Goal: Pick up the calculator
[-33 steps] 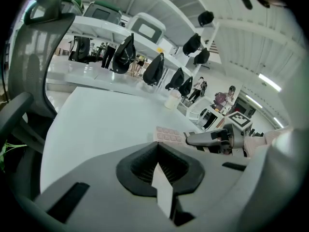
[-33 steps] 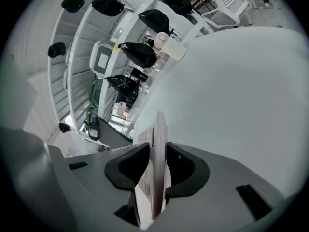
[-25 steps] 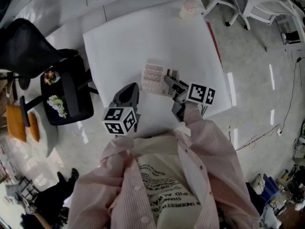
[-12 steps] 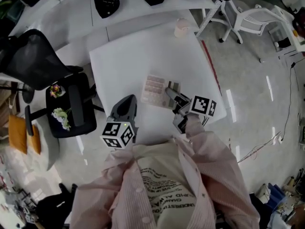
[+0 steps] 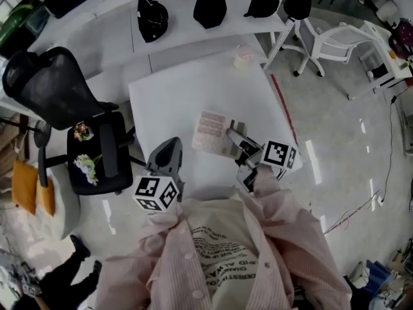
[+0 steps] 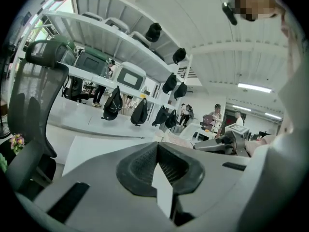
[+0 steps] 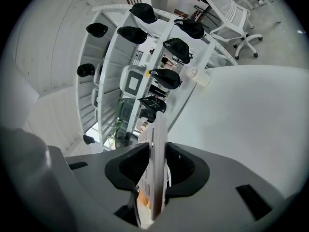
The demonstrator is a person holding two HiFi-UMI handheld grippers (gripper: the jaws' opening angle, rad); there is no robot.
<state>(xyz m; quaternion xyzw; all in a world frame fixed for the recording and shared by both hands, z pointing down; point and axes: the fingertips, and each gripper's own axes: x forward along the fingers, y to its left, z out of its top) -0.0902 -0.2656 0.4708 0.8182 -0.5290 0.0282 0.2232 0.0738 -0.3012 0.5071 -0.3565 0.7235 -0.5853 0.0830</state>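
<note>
Vs. a sec ago: the white square table (image 5: 187,89) looks smaller and lower in the head view, and the far shelf of black caps (image 5: 210,5) is now in frame. Both grippers sit higher over the table's near edge. The pale pink, flat plastic calculator (image 5: 211,132) has gone up with the right gripper (image 5: 235,139). That gripper's jaws are part-closed, pads pressing both faces, and the calculator stands edge-on between them (image 7: 158,129), apparently clear of the tabletop. The left gripper (image 5: 169,152) is at near left, jaws together, nothing in them. Judgement: pick-up is basically done, provided the grip holds.
</note>
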